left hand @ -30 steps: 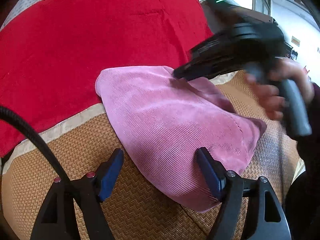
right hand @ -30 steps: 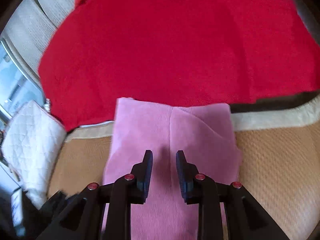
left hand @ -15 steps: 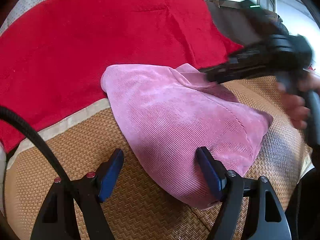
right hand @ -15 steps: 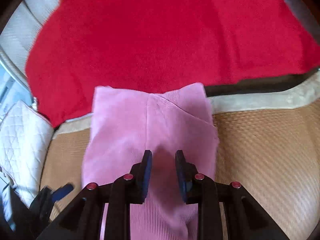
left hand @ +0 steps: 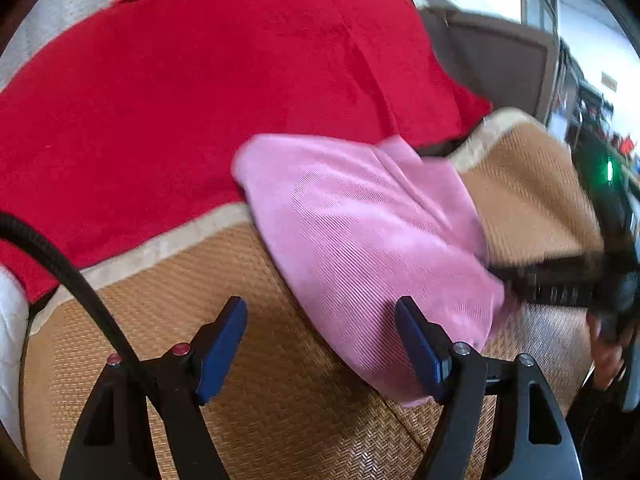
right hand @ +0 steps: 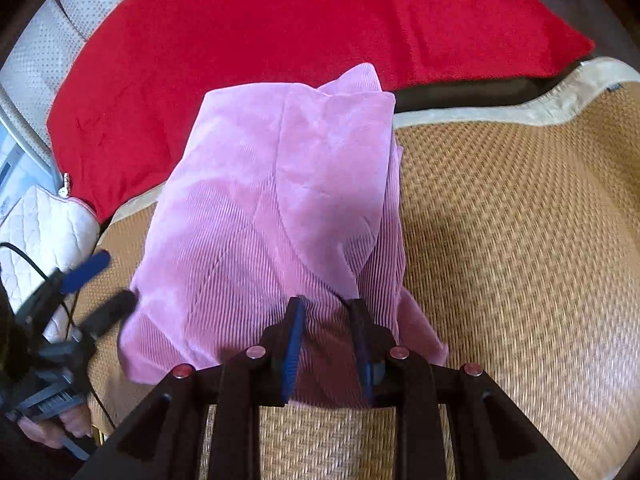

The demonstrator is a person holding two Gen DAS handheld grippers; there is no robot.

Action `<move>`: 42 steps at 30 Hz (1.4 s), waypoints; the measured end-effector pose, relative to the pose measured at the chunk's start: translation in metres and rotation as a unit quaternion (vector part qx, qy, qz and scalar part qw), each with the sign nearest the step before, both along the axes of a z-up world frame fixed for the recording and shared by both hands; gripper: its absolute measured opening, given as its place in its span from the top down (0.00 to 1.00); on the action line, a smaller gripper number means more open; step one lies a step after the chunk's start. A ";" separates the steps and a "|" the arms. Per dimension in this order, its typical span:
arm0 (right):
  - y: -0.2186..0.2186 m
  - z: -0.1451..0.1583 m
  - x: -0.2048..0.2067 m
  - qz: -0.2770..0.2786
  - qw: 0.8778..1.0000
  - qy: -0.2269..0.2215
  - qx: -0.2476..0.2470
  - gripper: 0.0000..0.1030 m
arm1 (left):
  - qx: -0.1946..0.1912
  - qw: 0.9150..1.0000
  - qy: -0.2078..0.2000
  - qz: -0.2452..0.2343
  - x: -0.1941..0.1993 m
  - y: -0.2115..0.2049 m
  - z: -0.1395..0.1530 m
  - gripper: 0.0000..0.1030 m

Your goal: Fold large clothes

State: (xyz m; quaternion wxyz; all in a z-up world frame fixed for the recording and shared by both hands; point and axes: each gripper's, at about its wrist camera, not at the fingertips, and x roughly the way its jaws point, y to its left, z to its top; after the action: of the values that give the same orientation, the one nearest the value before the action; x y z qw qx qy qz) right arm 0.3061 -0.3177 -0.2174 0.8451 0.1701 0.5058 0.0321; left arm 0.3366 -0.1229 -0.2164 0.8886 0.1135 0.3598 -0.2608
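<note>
A red blanket (right hand: 280, 28) covers the far part of the scene, well ahead of both grippers. Nearer lies a woven straw mat (right hand: 520, 240) with a pale cloth border, spreading beneath and to the right of the right gripper (right hand: 328, 344). On the mat rests the folded pink corduroy garment (right hand: 280, 200). Its long axis runs straight away from the right gripper, the far end overlapping the blanket's edge, the near end under the fingertips. In the left wrist view the garment (left hand: 360, 232) runs diagonally from ahead-left to near-right.

The right gripper's jaws are drawn narrow with a fold of pink fabric between them, seemingly pinched. The left gripper (left hand: 320, 344) stands wide apart, holding nothing; its right finger sits beside the garment's near edge.
</note>
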 end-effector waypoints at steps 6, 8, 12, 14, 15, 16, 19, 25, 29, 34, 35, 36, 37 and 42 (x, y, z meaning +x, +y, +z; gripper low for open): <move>0.014 -0.001 -0.029 -0.018 1.000 -0.007 -0.002 0.73 | 0.019 0.999 0.024 -0.019 0.001 -0.017 -0.021 0.25; 0.015 -0.002 -0.025 -0.014 1.000 -0.003 -0.006 0.73 | 0.005 1.000 0.023 -0.005 0.007 -0.016 -0.029 0.22; 0.013 -0.001 -0.019 -0.014 1.000 -0.017 0.005 0.73 | 0.011 0.999 0.034 0.001 0.012 -0.014 -0.031 0.20; 0.008 0.002 -0.018 -0.014 0.999 -0.018 0.022 0.73 | 0.019 0.999 0.029 0.008 0.010 -0.014 -0.029 0.20; 0.003 0.005 -0.016 -0.017 0.999 -0.015 0.037 0.73 | 0.021 0.999 0.026 0.011 0.008 -0.014 -0.026 0.21; -0.001 0.009 -0.016 -0.019 0.999 -0.014 0.047 0.73 | 0.019 0.999 0.025 0.012 0.006 -0.015 -0.024 0.21; -0.020 0.034 -0.016 -0.029 0.997 -0.047 0.063 0.71 | -0.006 0.999 0.031 0.015 0.008 -0.008 -0.018 0.21; -0.009 0.025 0.018 -0.020 0.999 -0.041 0.028 0.71 | 0.034 0.999 0.006 0.002 0.003 -0.020 -0.026 0.21; -0.002 0.012 0.033 -0.023 0.999 -0.028 0.032 0.70 | 0.017 1.000 0.023 0.013 0.010 -0.016 -0.025 0.21; 0.017 0.033 0.024 -0.017 0.998 -0.049 -0.033 0.70 | 0.006 1.000 0.003 0.025 0.003 -0.007 -0.017 0.21; 0.022 0.038 0.019 -0.014 0.997 -0.057 -0.054 0.69 | 0.006 1.000 -0.007 0.029 0.000 -0.005 -0.013 0.21; 0.026 0.045 0.012 -0.012 0.994 -0.069 -0.080 0.69 | 0.004 0.999 -0.013 0.033 -0.001 -0.002 -0.010 0.21; 0.028 0.051 0.005 -0.012 0.992 -0.079 -0.099 0.69 | -0.002 0.999 -0.021 0.037 -0.004 0.002 -0.007 0.21; 0.030 0.062 -0.008 -0.015 0.977 -0.116 -0.177 0.69 | -0.033 0.997 -0.054 0.049 -0.014 0.015 0.010 0.21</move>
State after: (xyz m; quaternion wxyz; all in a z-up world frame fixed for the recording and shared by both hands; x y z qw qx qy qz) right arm 0.2982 -0.2880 -0.1557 0.9150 0.0208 0.3997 -0.0511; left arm 0.3229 -0.1074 -0.2062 0.9219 0.0802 0.3073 -0.2220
